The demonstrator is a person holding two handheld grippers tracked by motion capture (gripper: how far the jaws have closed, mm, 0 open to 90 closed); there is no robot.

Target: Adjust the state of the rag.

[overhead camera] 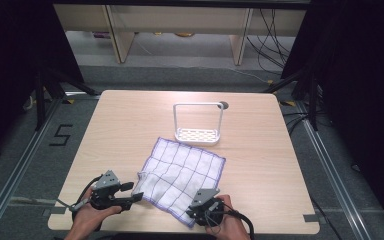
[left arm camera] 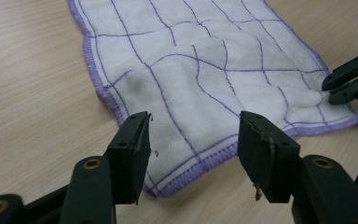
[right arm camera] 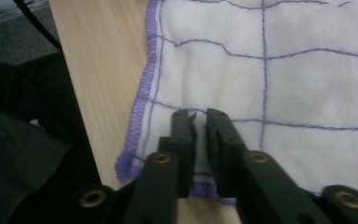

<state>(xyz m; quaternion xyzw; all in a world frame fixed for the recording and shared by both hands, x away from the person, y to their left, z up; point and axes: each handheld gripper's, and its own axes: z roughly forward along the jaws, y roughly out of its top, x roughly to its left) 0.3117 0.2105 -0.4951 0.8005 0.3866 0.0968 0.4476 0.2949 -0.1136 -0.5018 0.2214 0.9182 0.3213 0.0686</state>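
A white cloth [overhead camera: 185,172] with a purple grid and purple hem lies slightly rumpled on the wooden table [overhead camera: 125,125], near the front edge. My left gripper [overhead camera: 134,191] rests at the cloth's left corner. In the left gripper view its jaws [left arm camera: 193,123] stand open, one on each side of the hemmed corner of the cloth [left arm camera: 205,70], and do not press on it. My right gripper [overhead camera: 205,204] is at the cloth's near corner. Its jaws [right arm camera: 200,114] are pinched together on the cloth [right arm camera: 284,70] just inside the hem. The left gripper view also shows the right gripper [left arm camera: 335,86].
A white rack [overhead camera: 198,122] with a perforated base and a tall loop handle stands behind the cloth, mid-table. The table's front edge [right arm camera: 74,70] runs close beside my right gripper. Bare wood lies to the left and right of the cloth.
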